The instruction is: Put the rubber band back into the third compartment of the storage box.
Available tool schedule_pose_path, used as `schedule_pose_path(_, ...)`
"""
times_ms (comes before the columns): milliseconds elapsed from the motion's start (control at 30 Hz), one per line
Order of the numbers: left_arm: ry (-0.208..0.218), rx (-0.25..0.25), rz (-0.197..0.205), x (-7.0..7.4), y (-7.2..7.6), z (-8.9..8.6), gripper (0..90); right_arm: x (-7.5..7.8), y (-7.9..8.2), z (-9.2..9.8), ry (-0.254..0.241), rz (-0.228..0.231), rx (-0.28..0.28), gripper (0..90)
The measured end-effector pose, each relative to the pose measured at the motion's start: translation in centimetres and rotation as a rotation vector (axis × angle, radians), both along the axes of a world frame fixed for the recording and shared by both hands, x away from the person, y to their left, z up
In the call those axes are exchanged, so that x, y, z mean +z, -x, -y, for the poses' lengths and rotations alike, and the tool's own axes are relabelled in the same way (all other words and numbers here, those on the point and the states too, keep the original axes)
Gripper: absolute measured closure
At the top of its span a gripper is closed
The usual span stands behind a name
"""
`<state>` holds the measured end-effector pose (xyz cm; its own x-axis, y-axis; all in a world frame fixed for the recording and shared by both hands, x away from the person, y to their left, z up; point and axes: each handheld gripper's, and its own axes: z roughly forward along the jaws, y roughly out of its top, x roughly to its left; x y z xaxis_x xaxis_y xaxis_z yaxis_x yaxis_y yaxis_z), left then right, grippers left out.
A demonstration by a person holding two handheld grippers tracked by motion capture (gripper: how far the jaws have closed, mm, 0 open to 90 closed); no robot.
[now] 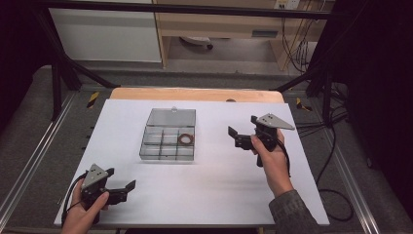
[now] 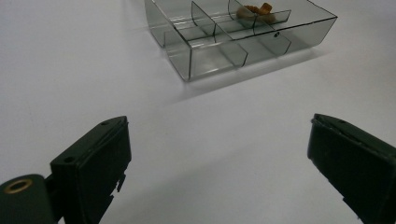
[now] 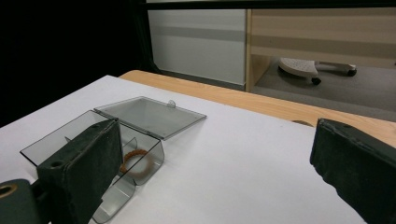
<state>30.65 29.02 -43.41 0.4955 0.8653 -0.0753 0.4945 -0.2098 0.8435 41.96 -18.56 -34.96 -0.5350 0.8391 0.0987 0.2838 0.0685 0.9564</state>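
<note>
- Box [image 1: 168, 141], lid back, mid-table; bracelet [image 1: 186, 139] in 1 compartment.
- L gripper [image 1: 125, 188] jaws apart, empty, near edge.
- R gripper [image 1: 233, 135] jaws apart, empty, beside box.

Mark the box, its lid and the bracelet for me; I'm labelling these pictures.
box [image 1: 161, 152]: high view, its near front wall.
lid [image 1: 171, 117]: high view, middle of the opened flat panel.
bracelet [image 1: 186, 139]: high view, on the ring lying in the box's right compartment.

Wheeled chair base [image 3: 312, 68] beyond table [image 1: 195, 93]
</note>
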Motion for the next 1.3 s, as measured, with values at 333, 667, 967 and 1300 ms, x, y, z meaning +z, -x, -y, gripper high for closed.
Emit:
schedule_pose_path(333,0.000,0.004,0.005,0.0,0.0,0.0,6.2,0.2,0.8,2.8,-0.020,0.007,-0.047,3.4)
schedule_pose_path(667,0.012,0.017,0.009,0.1,0.0,-0.2,6.2,0.5,1.8,5.2,0.008,0.017,-0.065,4.2)
schedule_pose_path(967,0.023,0.031,0.012,0.2,0.1,-0.3,6.1,0.3,3.2,6.9,0.000,0.005,-0.049,5.6)
schedule_pose_path(1300,0.027,0.026,0.020,0.2,0.1,-0.4,6.1,-1.7,4.9,7.7,-0.010,-0.010,-0.082,2.2)
